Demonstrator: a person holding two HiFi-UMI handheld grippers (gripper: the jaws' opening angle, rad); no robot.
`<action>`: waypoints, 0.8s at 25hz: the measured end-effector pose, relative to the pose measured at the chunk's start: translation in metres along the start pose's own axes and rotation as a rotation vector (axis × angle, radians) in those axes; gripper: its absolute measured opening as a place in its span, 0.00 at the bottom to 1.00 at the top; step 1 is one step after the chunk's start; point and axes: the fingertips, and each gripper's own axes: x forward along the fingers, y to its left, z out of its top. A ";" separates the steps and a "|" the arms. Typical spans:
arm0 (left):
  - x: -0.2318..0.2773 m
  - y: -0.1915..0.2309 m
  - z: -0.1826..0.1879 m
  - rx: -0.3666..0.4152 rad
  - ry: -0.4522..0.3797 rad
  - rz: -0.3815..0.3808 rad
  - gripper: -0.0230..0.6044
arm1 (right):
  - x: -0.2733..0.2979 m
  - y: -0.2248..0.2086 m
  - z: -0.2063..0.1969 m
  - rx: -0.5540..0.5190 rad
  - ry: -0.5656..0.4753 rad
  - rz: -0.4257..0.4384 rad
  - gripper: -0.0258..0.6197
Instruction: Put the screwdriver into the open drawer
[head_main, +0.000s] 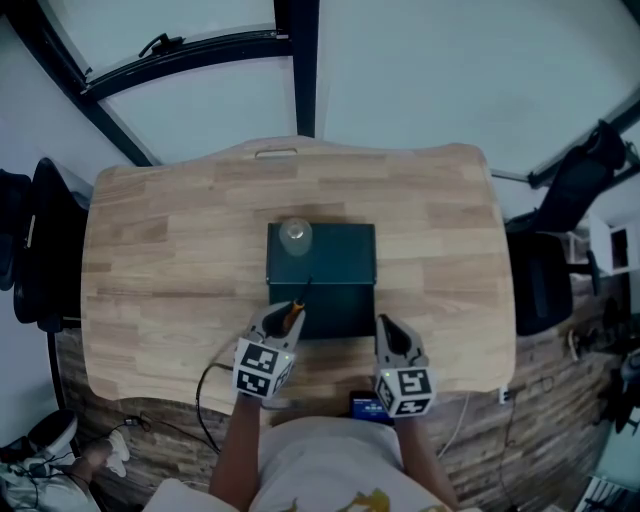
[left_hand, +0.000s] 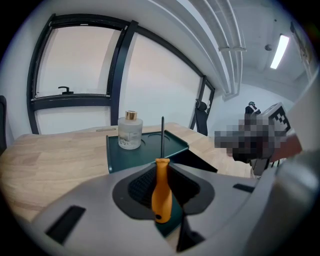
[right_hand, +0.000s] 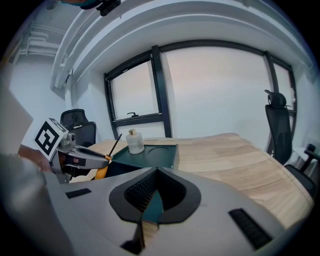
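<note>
Orange-handled screwdriver sits in the left gripper at the open drawer on the wooden table in the head view, right gripper alongside; left gripper view, jaws clamped on the handle, shaft upright; right gripper view, jaws closed together on nothing.

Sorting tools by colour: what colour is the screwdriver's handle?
Orange; screwdriver handle shows best in the left gripper view.
</note>
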 end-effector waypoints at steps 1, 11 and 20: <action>0.001 0.000 -0.001 0.008 0.007 -0.002 0.16 | 0.001 -0.001 -0.002 0.003 0.003 -0.001 0.04; 0.010 -0.002 -0.015 0.083 0.083 -0.008 0.16 | 0.008 -0.005 -0.011 0.020 0.025 -0.003 0.04; 0.017 -0.004 -0.024 0.124 0.142 -0.026 0.16 | 0.013 -0.007 -0.015 0.027 0.041 0.003 0.04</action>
